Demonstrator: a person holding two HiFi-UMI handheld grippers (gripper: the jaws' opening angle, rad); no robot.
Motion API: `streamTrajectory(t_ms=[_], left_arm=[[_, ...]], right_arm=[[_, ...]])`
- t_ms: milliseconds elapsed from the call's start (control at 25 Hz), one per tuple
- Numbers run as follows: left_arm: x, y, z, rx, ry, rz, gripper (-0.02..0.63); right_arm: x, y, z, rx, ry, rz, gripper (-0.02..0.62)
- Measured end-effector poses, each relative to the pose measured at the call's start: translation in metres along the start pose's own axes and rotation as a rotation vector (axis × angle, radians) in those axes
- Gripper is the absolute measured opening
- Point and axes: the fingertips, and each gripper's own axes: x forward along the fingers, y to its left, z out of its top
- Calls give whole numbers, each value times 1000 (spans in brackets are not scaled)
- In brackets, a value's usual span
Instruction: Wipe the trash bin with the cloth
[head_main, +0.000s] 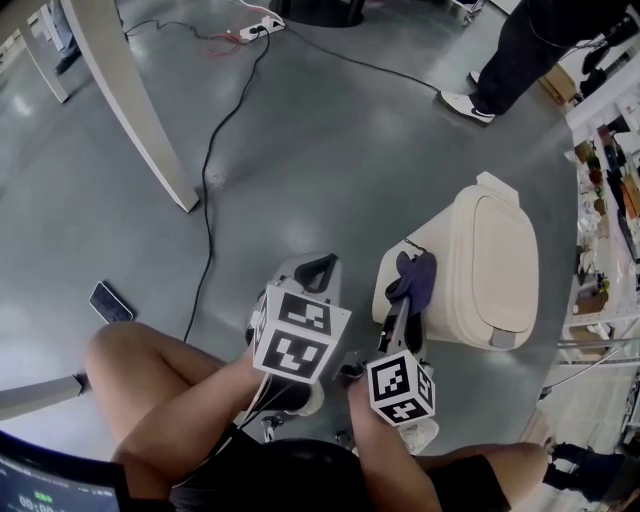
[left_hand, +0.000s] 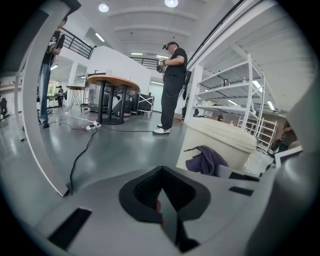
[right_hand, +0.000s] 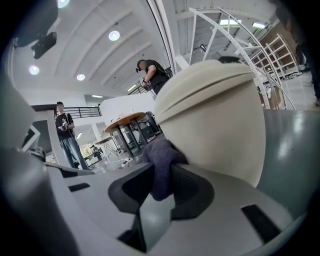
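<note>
The person's bare knee (head_main: 128, 352) and the two marker cubes fill the bottom of the head view, closest of all. The person seems to be crouching or sitting low, probably to reach the side of a bin that stands on the floor.

At far left a phone (head_main: 110, 301) lies flat on the grey floor (head_main: 330, 130). A black cable (head_main: 211, 170) runs past it, well apart from the work.

The left gripper (head_main: 318, 270) hangs just above the floor beside the bin. Its jaws are brought together with nothing between them. It looks parked, kept near but out of the wiping path.

The right gripper (head_main: 404, 303) is clamped on a bunched purple cloth (head_main: 416, 274). Only a fold of the cloth is pinched, so the loose bulk sticks out ahead of the jaws as a pad.

That pad is pressed against the near side wall of the cream trash bin (head_main: 452, 250), just under the lid edge. The bin stands upright with its lid (head_main: 505, 262) closed.

The wipe appears to be under way on this near face, and the rest of the bin is probably yet to be wiped.

Beyond the bin, at upper right, a bystander's white shoe (head_main: 466, 106) is planted, clear of the bin.
</note>
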Motion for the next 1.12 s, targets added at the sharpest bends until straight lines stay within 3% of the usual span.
streamTrajectory(t_ms=[200,400,1120], left_arm=[[11,-3,-10,20,18,-9,0],[16,-6,-17,-35,39,-41,0],[35,-9,-35,39,92,-53,0]], right_arm=[[14,-19,-34,-22,59,-35,92],[30,-39,-67,-25,124,-79,92],[67,-93,-157,-55,311,-230,92]])
